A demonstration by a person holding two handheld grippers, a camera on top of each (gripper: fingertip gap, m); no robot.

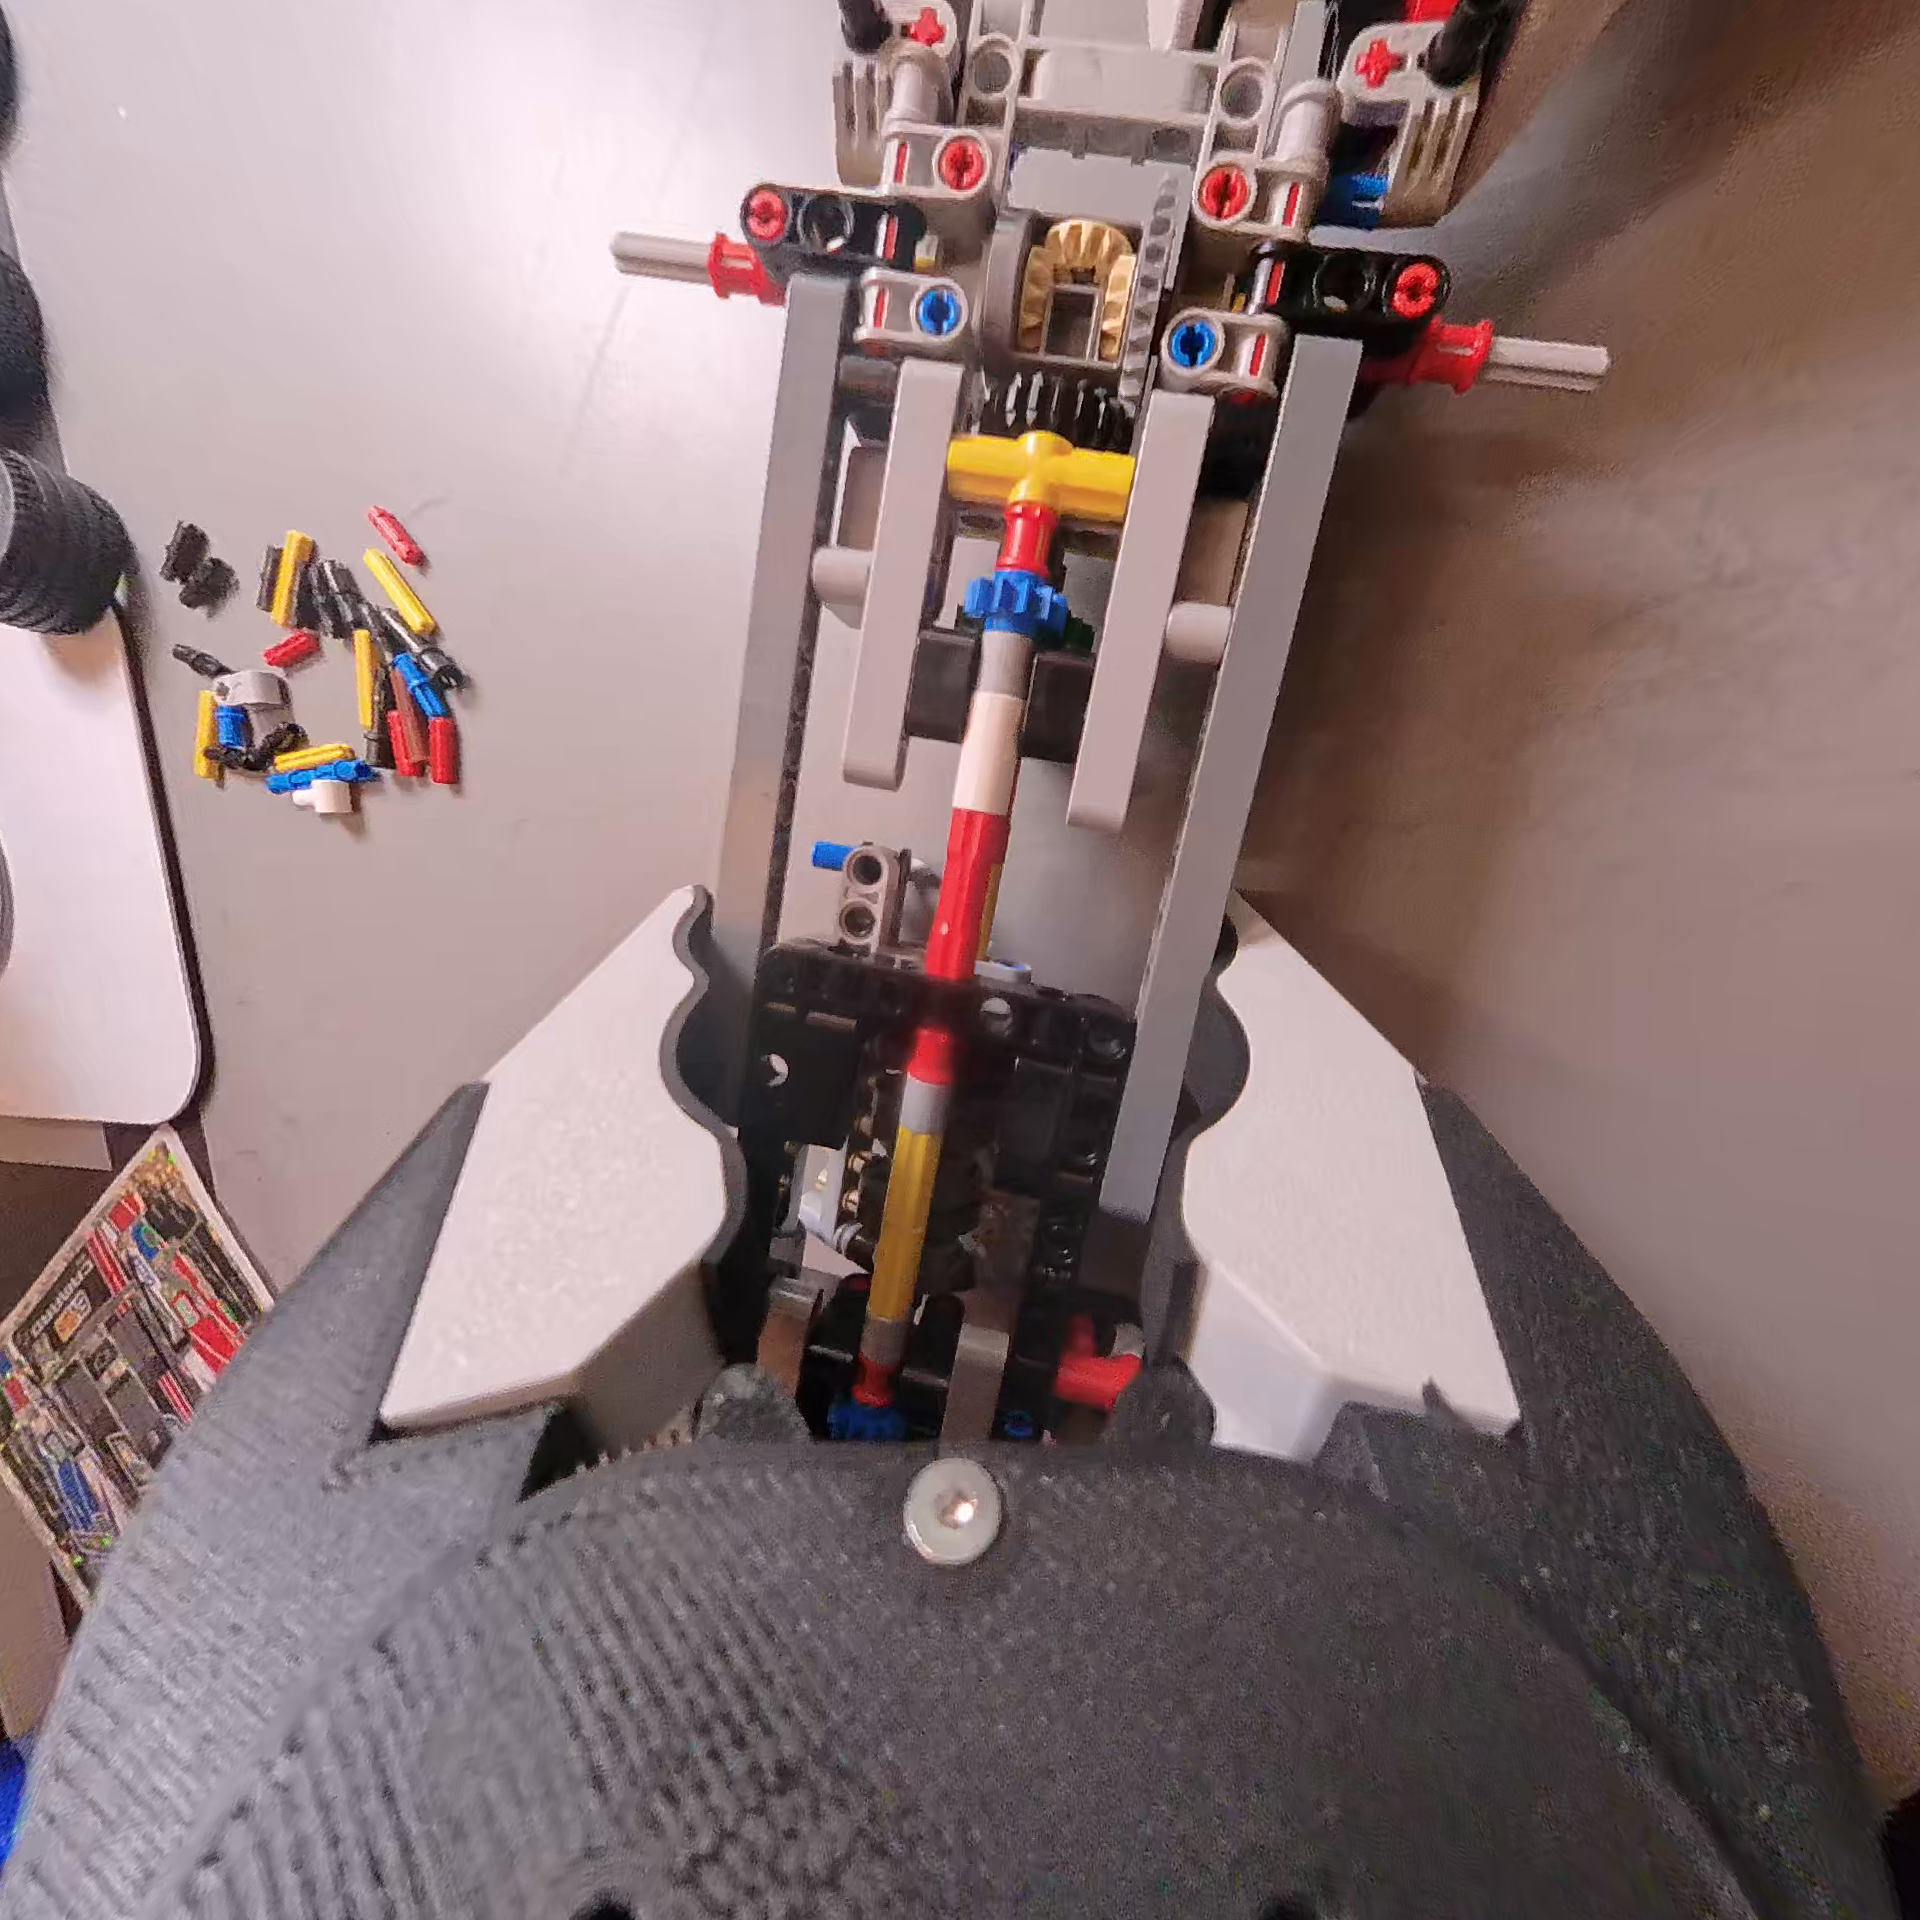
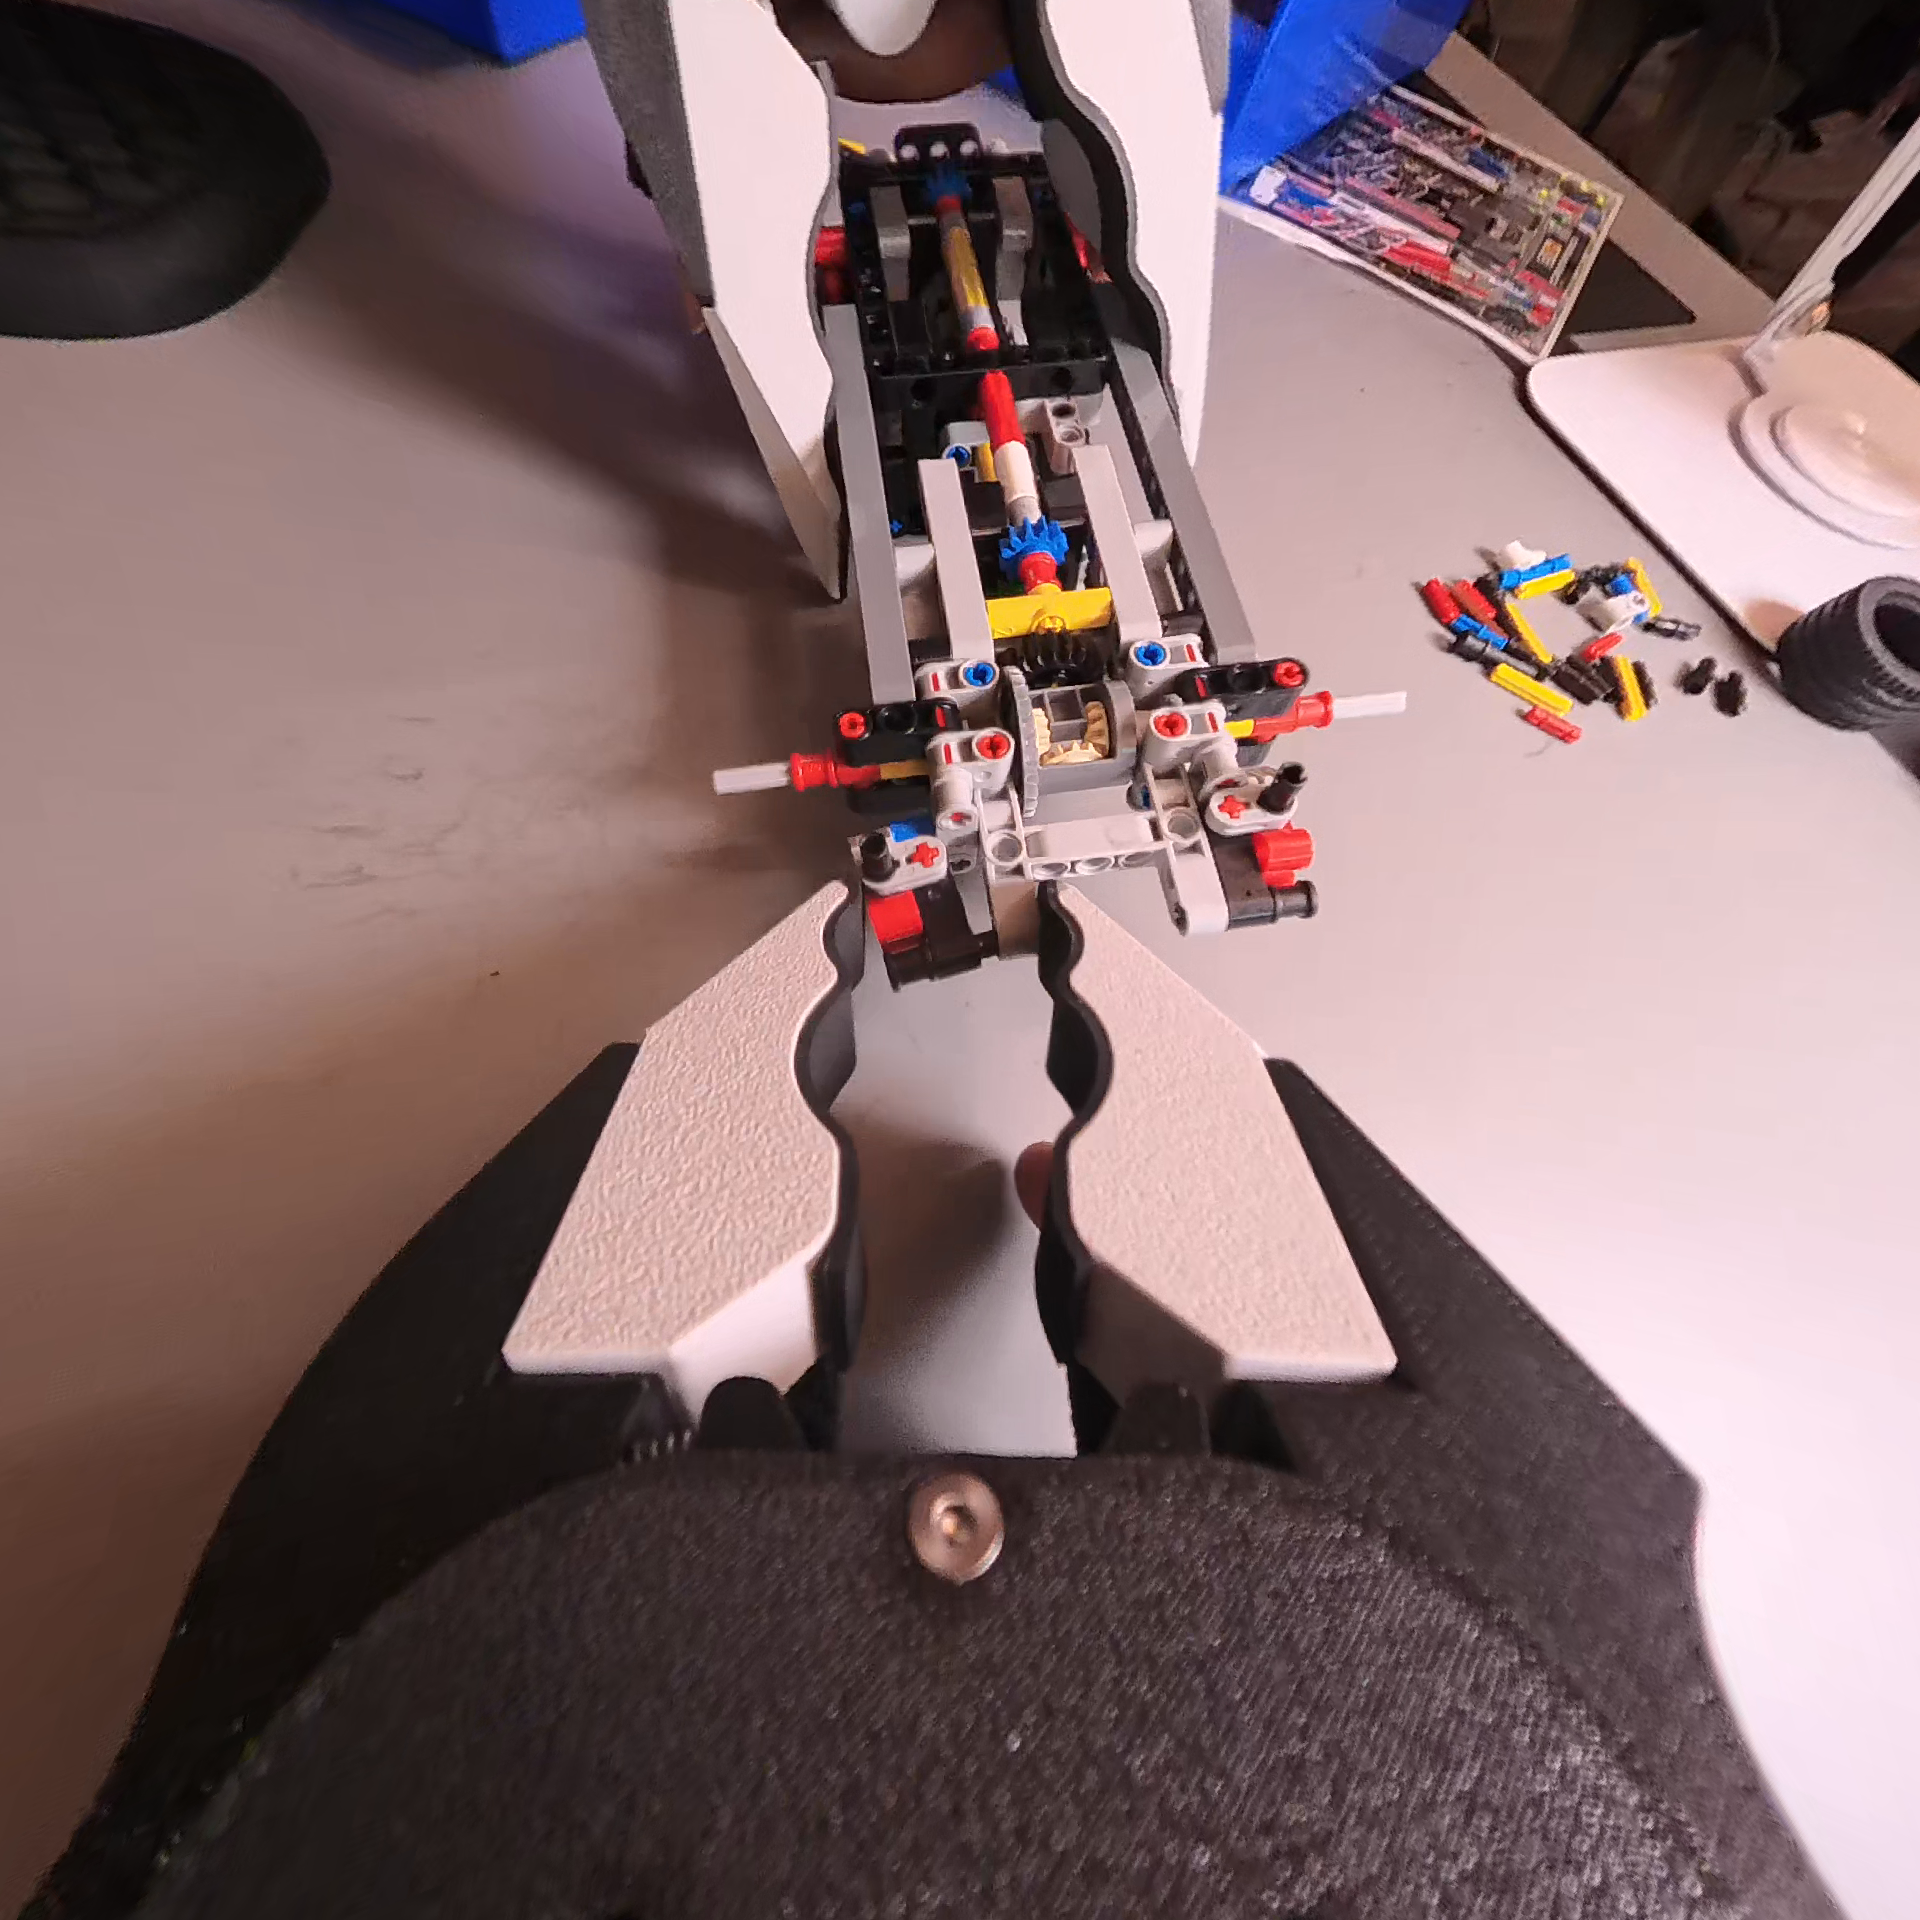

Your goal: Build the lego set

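The left gripper [image 1: 961,1060] clamps the near end of a half-built Lego Technic chassis [image 1: 997,644], its white fingers [image 1: 582,1164] bearing on the long grey side beams, while the right gripper [image 2: 951,914] waits at the model's opposite end, jaws parted around a black-and-red corner block without clearly pinching it. In the right wrist view the chassis lies on the grey table [image 2: 364,779] from centre toward 12 o'clock, a red, white and yellow driveshaft [image 2: 1003,436] running down its spine to the tan-geared differential [image 2: 1070,727]. Loose pins and connectors [image 2: 1538,644] sit well apart at 3 o'clock, beside a black tyre [image 2: 1860,665]. The risk: a one-ended hold may let the frame pivot or flex if the right gripper pushes, popping beams or bending the protruding axle stubs [image 2: 753,777].
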